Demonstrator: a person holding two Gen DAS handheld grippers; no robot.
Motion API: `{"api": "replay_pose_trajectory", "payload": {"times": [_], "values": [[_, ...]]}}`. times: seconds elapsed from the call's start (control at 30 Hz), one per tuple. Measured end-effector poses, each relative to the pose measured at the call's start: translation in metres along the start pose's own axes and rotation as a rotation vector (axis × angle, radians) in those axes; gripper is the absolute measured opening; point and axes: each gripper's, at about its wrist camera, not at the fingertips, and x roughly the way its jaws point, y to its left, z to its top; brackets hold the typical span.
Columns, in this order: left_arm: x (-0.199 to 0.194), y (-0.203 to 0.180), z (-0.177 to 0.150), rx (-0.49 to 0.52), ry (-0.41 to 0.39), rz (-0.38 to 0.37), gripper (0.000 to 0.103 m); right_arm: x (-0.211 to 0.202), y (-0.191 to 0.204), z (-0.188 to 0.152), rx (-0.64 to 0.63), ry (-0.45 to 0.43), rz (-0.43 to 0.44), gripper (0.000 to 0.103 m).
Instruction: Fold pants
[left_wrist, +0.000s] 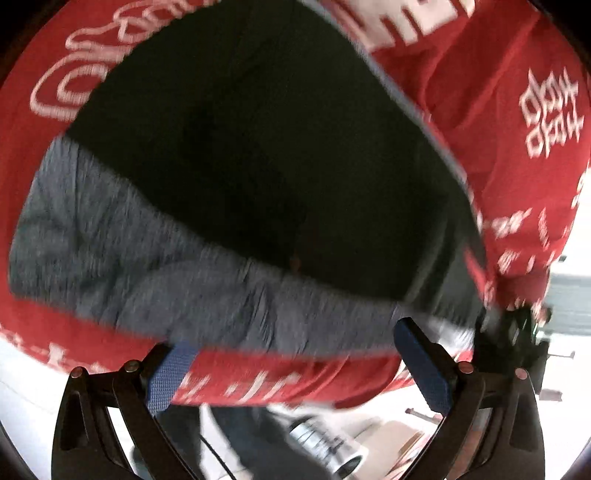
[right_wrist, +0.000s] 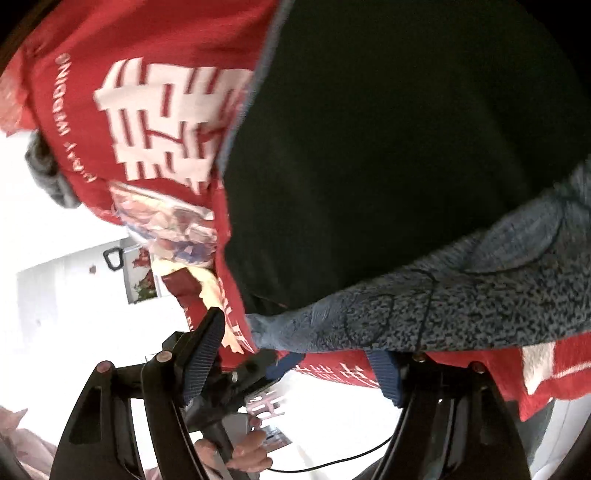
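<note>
A red cloth (left_wrist: 498, 92) printed with white characters covers the work surface and hangs over its near edge; beyond it the room is bright white and blown out. On the cloth lie the pants (left_wrist: 240, 147), a large dark panel with a heathered grey-blue band (right_wrist: 461, 288) along the near side, reaching almost to the table edge.

Both tools face that band. The left gripper (left_wrist: 299, 365) stands wide, its blue pads at the cloth's hanging edge and clamping nothing. The right gripper (right_wrist: 299, 365) is spread wide too and empty. Between its fingers the other tool appears, held in a hand (right_wrist: 240, 454).

The main risk, as I judge it, is pinching red cloth along with the grey band, since the two lie touching at the edge; that would drag the tablecloth. The left view is motion-blurred, so aim could be off.
</note>
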Motion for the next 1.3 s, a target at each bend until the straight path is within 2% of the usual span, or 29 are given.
{"api": "replay_pose_trajectory", "payload": {"times": [0.1,0.2,0.27,0.3,0.33,0.37,0.4,0.43,0.47,0.5,0.57,0.63,0.73,0.83,0.97,1.07,1.13,1.17,1.23,1.27,1.3], "values": [[0.004,-0.005,0.008,-0.010,-0.018,0.031,0.101,-0.002,-0.001,-0.003,0.003,0.011,-0.044,0.078],[0.007,-0.007,0.009,-0.007,-0.021,0.063,0.095,-0.016,-0.027,-0.002,0.061,-0.020,-0.111,0.078],[0.010,-0.008,0.010,-0.001,-0.021,0.094,0.087,-0.032,-0.048,0.000,0.111,-0.054,-0.103,0.078],[0.009,-0.009,0.009,0.000,-0.022,0.112,0.081,-0.039,-0.054,0.001,0.135,-0.066,-0.073,0.075],[0.005,-0.006,0.010,0.002,-0.022,0.122,0.068,-0.045,-0.060,0.002,0.159,-0.077,-0.052,0.075],[0.004,-0.005,0.010,0.007,-0.020,0.149,0.060,-0.050,-0.066,0.004,0.192,-0.083,-0.027,0.071],[0.003,-0.003,0.011,0.010,-0.015,0.172,0.041,-0.052,-0.070,0.008,0.228,-0.083,-0.020,0.055],[0.001,0.000,0.013,0.009,-0.008,0.189,0.028,-0.054,-0.073,0.010,0.263,-0.088,-0.027,0.042],[-0.001,0.002,0.015,-0.017,0.010,0.149,0.025,-0.057,-0.075,0.012,0.311,-0.090,-0.041,0.011],[-0.005,0.002,0.016,-0.048,0.019,0.146,0.023,-0.061,-0.070,0.018,0.326,-0.085,-0.055,0.007],[-0.019,-0.010,0.020,-0.058,0.004,0.150,0.023,-0.066,-0.044,0.027,0.222,-0.054,-0.121,0.007],[-0.041,-0.032,0.027,-0.037,-0.044,0.139,0.023,-0.075,0.009,0.049,0.033,-0.013,-0.161,0.007],[-0.067,-0.068,0.047,-0.008,-0.131,0.101,0.023,-0.088,0.064,0.090,-0.120,0.032,-0.147,0.007],[-0.076,-0.101,0.087,0.049,-0.221,0.091,0.023,-0.088,0.105,0.148,-0.233,0.065,-0.147,0.007],[-0.055,-0.125,0.154,0.097,-0.313,0.160,0.029,-0.058,0.119,0.228,-0.293,0.111,-0.189,0.008],[-0.018,-0.121,0.195,0.089,-0.301,0.219,0.032,-0.028,0.108,0.272,-0.283,0.119,-0.242,0.011],[0.012,-0.119,0.212,0.101,-0.285,0.287,0.046,-0.010,0.092,0.292,-0.233,0.110,-0.274,0.012],[0.026,-0.115,0.217,0.110,-0.275,0.316,0.050,0.000,0.081,0.300,-0.193,0.110,-0.280,0.017],[0.043,-0.114,0.223,0.111,-0.256,0.364,0.050,0.012,0.062,0.311,-0.134,0.117,-0.264,0.036],[0.042,-0.114,0.225,0.098,-0.252,0.366,0.051,0.015,0.057,0.313,-0.112,0.117,-0.241,0.057],[0.036,-0.115,0.225,0.086,-0.252,0.354,0.053,0.017,0.058,0.314,-0.099,0.115,-0.218,0.070]]}}
